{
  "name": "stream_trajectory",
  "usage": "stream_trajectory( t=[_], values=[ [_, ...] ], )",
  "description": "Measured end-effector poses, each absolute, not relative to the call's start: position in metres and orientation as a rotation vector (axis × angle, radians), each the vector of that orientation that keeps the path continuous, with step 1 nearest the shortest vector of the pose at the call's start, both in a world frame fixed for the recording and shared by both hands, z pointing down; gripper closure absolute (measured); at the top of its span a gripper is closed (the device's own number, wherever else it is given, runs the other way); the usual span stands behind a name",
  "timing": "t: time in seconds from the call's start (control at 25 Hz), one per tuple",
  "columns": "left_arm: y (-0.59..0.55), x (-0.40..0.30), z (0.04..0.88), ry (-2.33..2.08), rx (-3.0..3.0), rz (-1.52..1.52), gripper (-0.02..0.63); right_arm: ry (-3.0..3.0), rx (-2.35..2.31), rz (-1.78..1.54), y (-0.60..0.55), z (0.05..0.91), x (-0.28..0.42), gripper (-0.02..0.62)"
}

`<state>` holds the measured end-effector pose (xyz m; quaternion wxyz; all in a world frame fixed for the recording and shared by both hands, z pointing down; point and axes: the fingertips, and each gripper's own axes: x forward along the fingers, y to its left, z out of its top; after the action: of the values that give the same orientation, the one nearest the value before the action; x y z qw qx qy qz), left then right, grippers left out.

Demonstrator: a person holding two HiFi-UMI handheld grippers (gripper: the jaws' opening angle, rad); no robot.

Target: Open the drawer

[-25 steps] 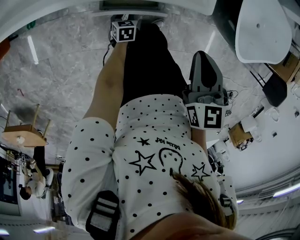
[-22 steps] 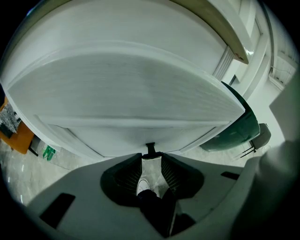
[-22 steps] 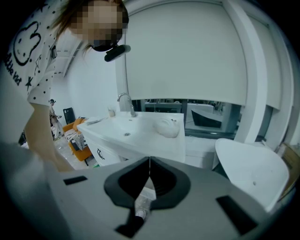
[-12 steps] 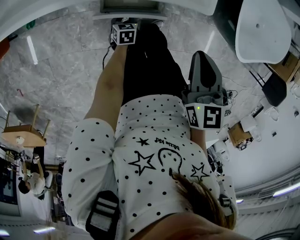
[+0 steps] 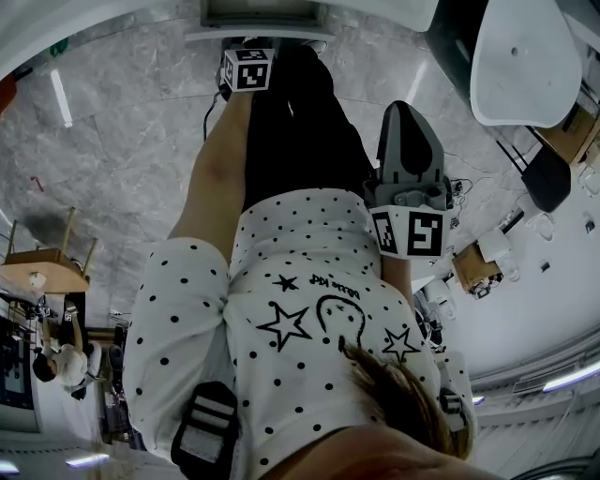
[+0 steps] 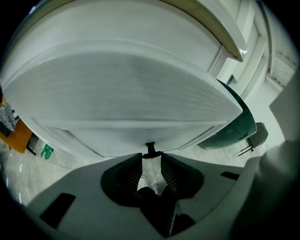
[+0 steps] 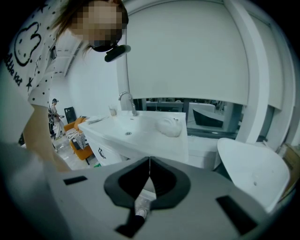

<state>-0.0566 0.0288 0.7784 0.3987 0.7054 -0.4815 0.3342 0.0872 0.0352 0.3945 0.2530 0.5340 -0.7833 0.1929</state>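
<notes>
The white drawer front [image 6: 131, 89] fills the left gripper view, with a small black handle [image 6: 150, 148] at its lower edge. My left gripper [image 6: 151, 155] points steeply down at it. Its jaws have just been closing a little and still stand apart, with the handle right at their tips. In the head view only that gripper's marker cube [image 5: 248, 68] shows, close to the cabinet [image 5: 258, 14] at the top. My right gripper [image 5: 405, 111] hangs beside the person's hip, away from the cabinet. Its jaws [image 7: 149, 161] are shut with nothing in them.
A white washbasin counter with a tap [image 7: 125, 101] stands ahead of the right gripper. A white chair [image 5: 525, 61] is at the right, and a dark green tub [image 6: 234, 131] is right of the drawer. A wooden chair [image 5: 52, 262] stands on the marble floor at the left.
The head view has shifted a hair. Both grippers keep their places relative to the cabinet and the person's body.
</notes>
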Motion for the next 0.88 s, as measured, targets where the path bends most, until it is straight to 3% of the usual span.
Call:
stream_trajectory(
  t=[0.88],
  values=[
    [0.0295, -0.0545, 0.7805, -1.215, 1.784, 0.844, 0.479, -2.125, 1.453, 0.526, 0.0315, 0.3972, 0.0858, 0.581]
  ],
)
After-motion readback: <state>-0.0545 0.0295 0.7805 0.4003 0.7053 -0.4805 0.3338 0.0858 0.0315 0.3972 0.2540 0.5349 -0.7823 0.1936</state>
